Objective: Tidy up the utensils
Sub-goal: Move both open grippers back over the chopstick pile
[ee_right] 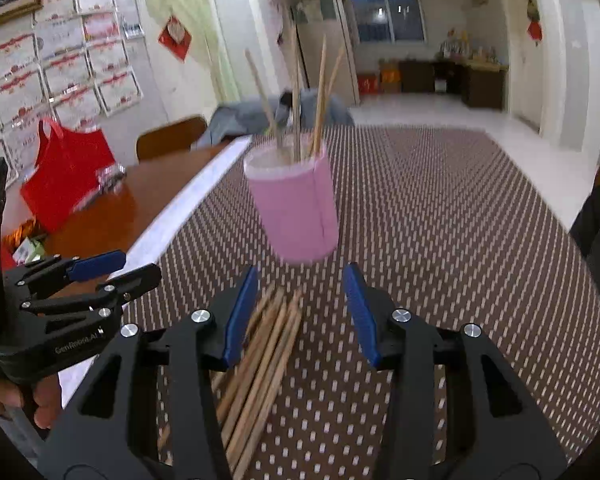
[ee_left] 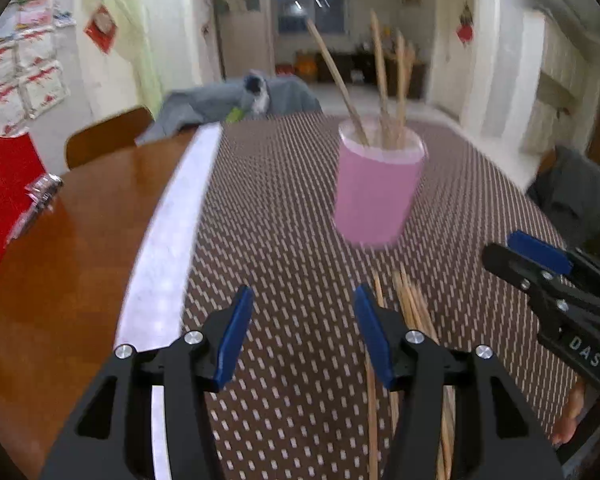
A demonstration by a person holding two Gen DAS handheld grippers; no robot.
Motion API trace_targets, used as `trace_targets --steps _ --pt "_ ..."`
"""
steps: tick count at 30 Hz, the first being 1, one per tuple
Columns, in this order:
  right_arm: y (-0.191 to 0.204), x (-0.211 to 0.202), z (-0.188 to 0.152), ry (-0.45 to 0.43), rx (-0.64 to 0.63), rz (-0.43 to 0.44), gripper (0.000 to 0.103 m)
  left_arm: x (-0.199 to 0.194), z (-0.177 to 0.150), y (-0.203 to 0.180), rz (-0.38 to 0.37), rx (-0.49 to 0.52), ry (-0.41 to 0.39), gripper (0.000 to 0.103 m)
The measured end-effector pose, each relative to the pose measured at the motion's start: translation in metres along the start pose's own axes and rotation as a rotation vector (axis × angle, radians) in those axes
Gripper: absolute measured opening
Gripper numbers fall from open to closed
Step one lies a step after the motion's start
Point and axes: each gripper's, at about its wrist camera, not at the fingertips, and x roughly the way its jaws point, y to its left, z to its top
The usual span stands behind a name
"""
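Note:
A pink cup [ee_left: 376,188] stands upright on the brown patterned mat [ee_left: 284,240] and holds several wooden chopsticks [ee_left: 380,88]. It also shows in the right wrist view [ee_right: 296,208]. A loose bundle of wooden chopsticks [ee_right: 260,368] lies on the mat in front of the cup; in the left wrist view the bundle [ee_left: 414,312] lies under my left gripper's right finger. My left gripper [ee_left: 300,332] is open and empty, above the mat. My right gripper [ee_right: 300,312] is open and empty, above the bundle. Each gripper shows in the other's view: right gripper [ee_left: 528,256], left gripper [ee_right: 116,270].
The mat lies on a brown wooden table [ee_left: 80,264] with a white strip [ee_left: 168,240] along the mat's left edge. A red bag [ee_right: 68,176] stands at the table's left. A wooden chair [ee_right: 172,136] and grey cloth [ee_left: 236,100] are at the far side.

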Motion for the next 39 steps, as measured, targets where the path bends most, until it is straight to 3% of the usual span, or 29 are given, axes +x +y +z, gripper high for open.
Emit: trace_targets --steps 6,15,25,33,39 --pt "-0.006 0.005 -0.023 0.125 0.031 0.016 0.045 0.02 -0.028 -0.021 0.01 0.114 0.177 0.053" --pt "-0.012 0.009 -0.048 0.268 0.038 0.042 0.045 0.035 -0.043 -0.027 0.013 0.119 0.276 0.053" --pt "-0.007 0.017 -0.054 0.364 0.022 0.054 0.045 0.043 -0.036 -0.027 0.032 0.12 0.271 0.053" --pt "0.001 0.02 -0.055 0.379 -0.008 0.033 0.045 0.041 -0.038 -0.035 0.056 0.161 0.245 0.053" --pt "0.008 0.024 -0.055 0.382 -0.034 0.007 0.045 0.046 -0.039 -0.037 0.019 0.134 0.256 0.053"
